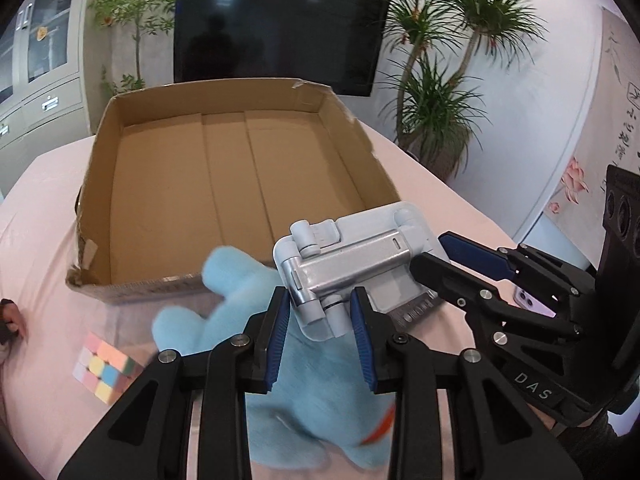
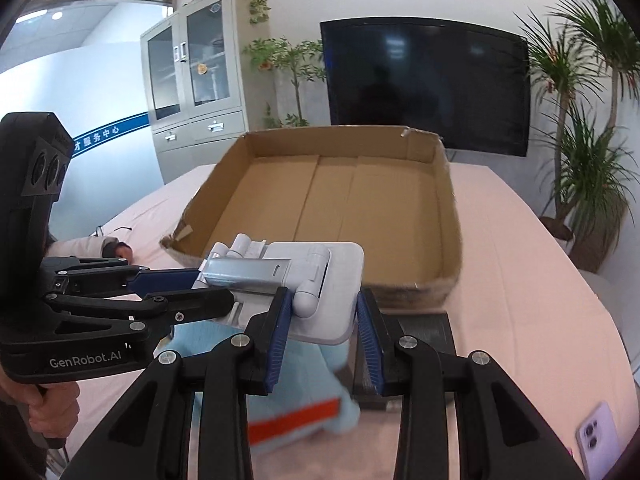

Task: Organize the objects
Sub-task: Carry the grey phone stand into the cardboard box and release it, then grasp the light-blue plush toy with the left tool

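Observation:
A white and grey folding phone stand (image 1: pixel 352 264) (image 2: pixel 316 268) hangs in the air just in front of the open cardboard box (image 1: pixel 102 160) (image 2: pixel 450 220). My left gripper (image 1: pixel 322 312) (image 2: pixel 212 286) is shut on the stand's hinged end. My right gripper (image 2: pixel 324 300) (image 1: pixel 430 252) is shut on its flat base plate from the other side. Below the stand a light blue plush toy (image 1: pixel 312 380) (image 2: pixel 304 380) with an orange mark lies on the pink tablecloth. The box has nothing in it.
A pastel puzzle cube (image 1: pixel 106 368) lies left of the plush. A black flat item (image 2: pixel 416 340) and a purple phone (image 2: pixel 598 436) lie to the right. A person's hand (image 2: pixel 116 248) rests on the table's left edge. A dark screen (image 1: pixel 280 24) and plants stand behind.

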